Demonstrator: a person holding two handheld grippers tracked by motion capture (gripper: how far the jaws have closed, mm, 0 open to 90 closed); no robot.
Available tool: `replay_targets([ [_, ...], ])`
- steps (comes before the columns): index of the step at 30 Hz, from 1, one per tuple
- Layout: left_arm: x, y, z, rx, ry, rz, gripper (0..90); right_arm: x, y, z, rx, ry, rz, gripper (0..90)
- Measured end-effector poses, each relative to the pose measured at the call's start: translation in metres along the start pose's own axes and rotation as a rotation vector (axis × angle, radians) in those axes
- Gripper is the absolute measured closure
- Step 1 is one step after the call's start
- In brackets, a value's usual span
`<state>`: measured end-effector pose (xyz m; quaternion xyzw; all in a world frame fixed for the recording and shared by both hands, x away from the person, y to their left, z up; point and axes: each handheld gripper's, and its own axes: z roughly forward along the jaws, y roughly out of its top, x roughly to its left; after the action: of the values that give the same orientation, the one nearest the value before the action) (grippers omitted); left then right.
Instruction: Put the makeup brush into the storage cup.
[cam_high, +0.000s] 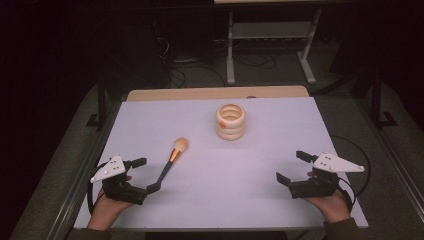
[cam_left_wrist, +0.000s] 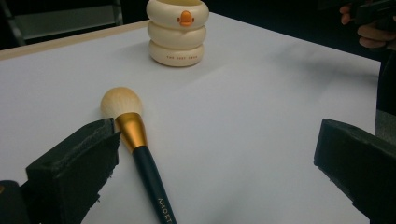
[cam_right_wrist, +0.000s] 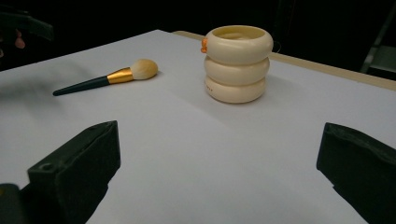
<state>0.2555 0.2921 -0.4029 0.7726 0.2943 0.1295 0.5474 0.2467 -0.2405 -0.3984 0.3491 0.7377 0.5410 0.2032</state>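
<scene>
1. Our left gripper (cam_high: 145, 175) sits near the worktop's (cam_high: 250, 165) front left corner, jaws spread wide, nothing clamped
2. In the high view the handle end of the makeup brush (cam_high: 171, 161) meets the tip of the left gripper's lower jaw; we can't tell whether they actually touch
3. In the left gripper view the brush (cam_left_wrist: 135, 149) lies on the worktop (cam_left_wrist: 243, 140) just beside the left-hand jaw, gold ferrule close to the pad, cream bristle head beyond it, dark handle running toward the camera. The other jaw is well apart from it
4. Our right gripper (cam_high: 292, 167) sits near the front right of the worktop, jaws also wide apart, holding and touching nothing
5. In the right gripper view both jaws frame bare worktop (cam_right_wrist: 196, 158); the brush (cam_right_wrist: 105, 78) lies far off at upper left
6. The cream ringed cup (cam_high: 230, 121), three stacked rings with an orange duck mark, stands upright towards the back of the worktop, middle, well apart from both grippers. Seen too in the left gripper view (cam_left_wrist: 177, 32) and the right gripper view (cam_right_wrist: 237, 63)
7. The brush lies flat, bristle head pointing away toward the cup, not touching it
</scene>
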Motion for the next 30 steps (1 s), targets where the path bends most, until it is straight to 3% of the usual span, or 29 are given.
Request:
replay_targets([
  [30,0.0076,0.0089,0.0026,-0.001,0.012,-0.001,0.0,0.0,-0.0001,-0.0002,-0.006,0.009,0.01,0.0],
])
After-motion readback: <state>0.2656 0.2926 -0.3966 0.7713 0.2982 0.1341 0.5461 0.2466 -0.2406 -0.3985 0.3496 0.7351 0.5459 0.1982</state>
